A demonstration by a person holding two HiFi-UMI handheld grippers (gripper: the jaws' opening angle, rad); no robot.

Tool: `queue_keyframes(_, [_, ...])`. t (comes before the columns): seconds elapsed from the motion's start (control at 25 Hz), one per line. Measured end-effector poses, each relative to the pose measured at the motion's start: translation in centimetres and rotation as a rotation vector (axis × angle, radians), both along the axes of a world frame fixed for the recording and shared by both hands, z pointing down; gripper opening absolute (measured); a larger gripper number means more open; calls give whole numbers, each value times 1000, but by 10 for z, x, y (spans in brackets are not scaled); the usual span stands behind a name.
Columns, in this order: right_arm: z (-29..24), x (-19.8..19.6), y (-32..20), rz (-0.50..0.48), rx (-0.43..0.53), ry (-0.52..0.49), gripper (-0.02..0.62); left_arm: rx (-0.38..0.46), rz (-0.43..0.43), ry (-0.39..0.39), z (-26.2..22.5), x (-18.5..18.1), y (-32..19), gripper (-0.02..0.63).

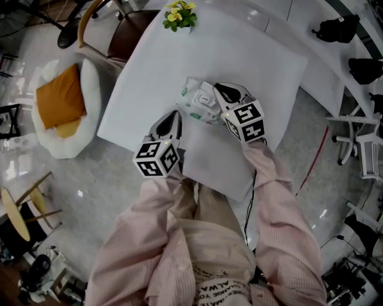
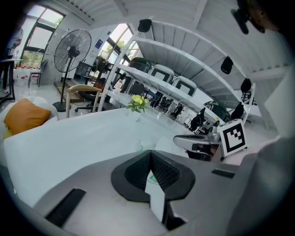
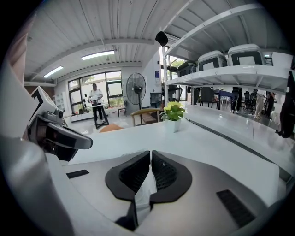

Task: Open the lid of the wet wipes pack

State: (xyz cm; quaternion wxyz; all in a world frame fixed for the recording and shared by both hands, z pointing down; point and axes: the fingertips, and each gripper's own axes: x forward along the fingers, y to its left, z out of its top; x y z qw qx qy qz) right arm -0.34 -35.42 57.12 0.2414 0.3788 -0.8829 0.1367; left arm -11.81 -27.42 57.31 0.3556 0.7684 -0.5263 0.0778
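Observation:
The wet wipes pack (image 1: 199, 103), white with green print, lies on the white table (image 1: 149, 77) between my two grippers. My left gripper (image 1: 175, 115) reaches it from the near left. In the left gripper view that gripper (image 2: 150, 156) is shut, with a white, green-printed edge of the pack (image 2: 154, 183) pinched between the pads. My right gripper (image 1: 218, 88) comes in over the pack's right end. Its jaws (image 3: 150, 156) are shut on a thin white flap (image 3: 144, 191), apparently the pack's lid. The rest of the pack is hidden behind the jaws in both gripper views.
A potted plant with yellow flowers (image 1: 179, 15) stands at the table's far edge. A white sheet (image 1: 218, 161) lies near the person. Left of the table is a round chair with an orange cushion (image 1: 60, 101). A standing fan (image 2: 71, 50) and shelves are beyond.

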Motion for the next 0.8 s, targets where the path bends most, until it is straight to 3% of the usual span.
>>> queue_keyframes(0.8, [23,16,-32,98,-38,41,8,-10,2,-6,-1,1,-17,-2])
